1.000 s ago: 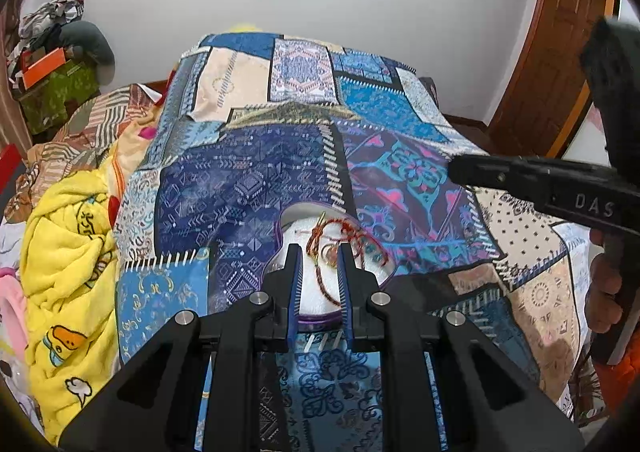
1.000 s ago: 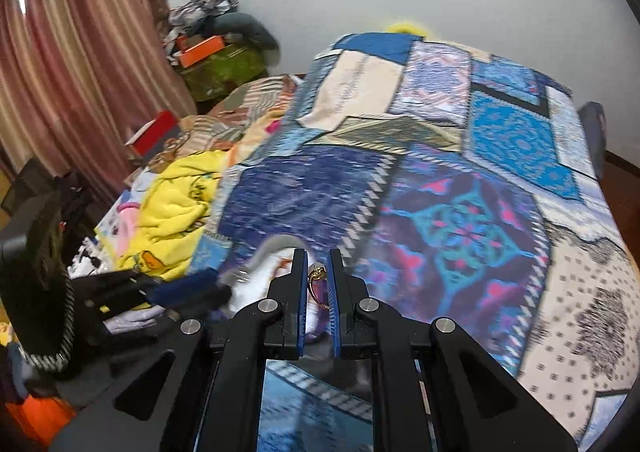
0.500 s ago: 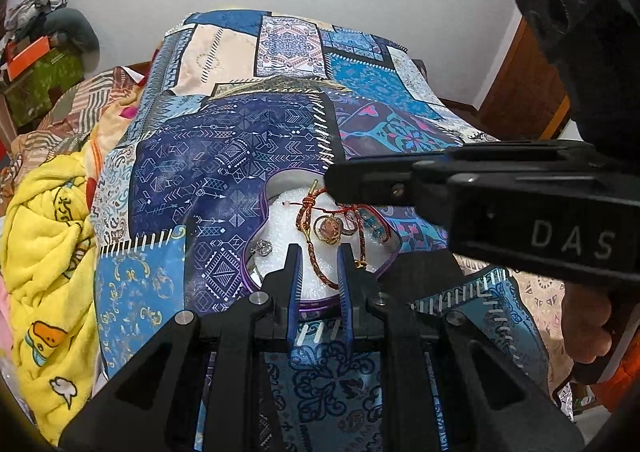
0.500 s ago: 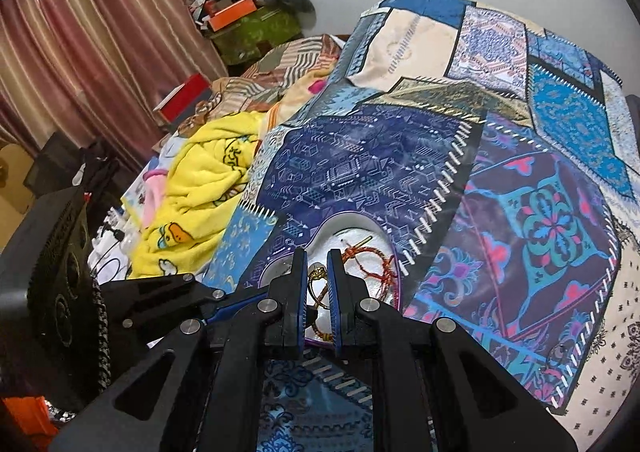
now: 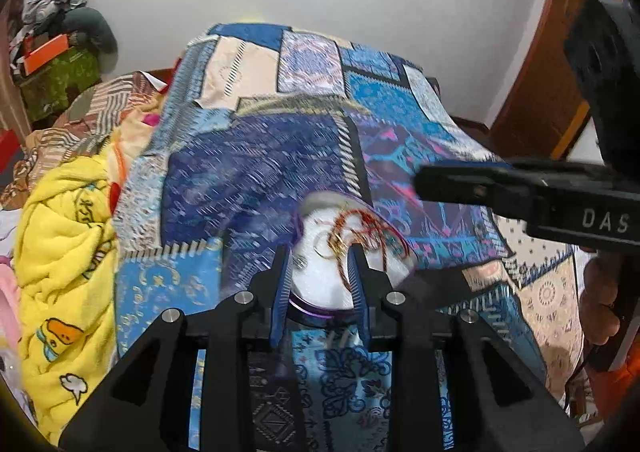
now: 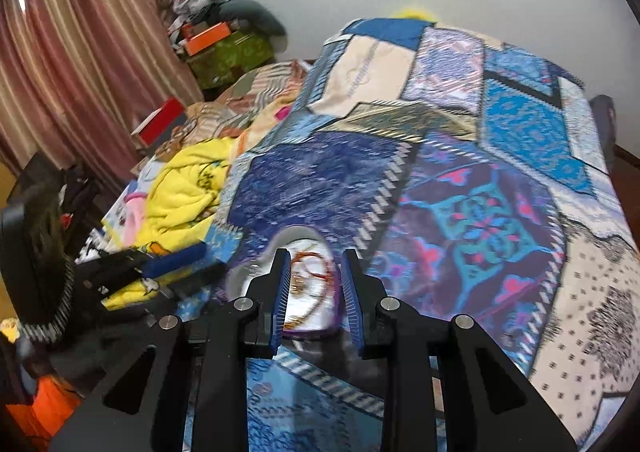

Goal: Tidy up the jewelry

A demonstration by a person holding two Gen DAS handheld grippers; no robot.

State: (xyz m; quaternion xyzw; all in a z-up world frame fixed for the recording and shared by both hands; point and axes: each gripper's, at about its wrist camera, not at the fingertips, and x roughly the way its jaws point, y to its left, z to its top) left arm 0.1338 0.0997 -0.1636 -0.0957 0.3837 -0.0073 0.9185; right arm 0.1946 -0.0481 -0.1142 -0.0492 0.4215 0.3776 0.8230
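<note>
A round purple-rimmed jewelry box (image 5: 320, 294) with a white lining sits on the patchwork bedspread (image 5: 256, 180). In it lie a tangled red and gold cord bracelet (image 5: 356, 228), a ring (image 5: 320, 241) and small silver pieces. My left gripper (image 5: 321, 258) is open, empty, its fingers on either side of the box's near part. My right gripper (image 6: 314, 262) is open and empty just over the same box (image 6: 310, 318) and bracelet (image 6: 314, 270). The right gripper's arm crosses the left wrist view (image 5: 520, 192); the left gripper shows in the right wrist view (image 6: 172, 260).
A yellow blanket (image 5: 60, 252) and piled clothes lie left of the bedspread. Boxes and bags (image 5: 52, 64) stack in the far left corner by curtains (image 6: 80, 52). A wooden door (image 5: 536, 84) stands at the right. A white wall lies behind the bed.
Both grippers have opened from nearly shut. The right gripper drew back to the right in the left wrist view. Both views are blurred with motion.
</note>
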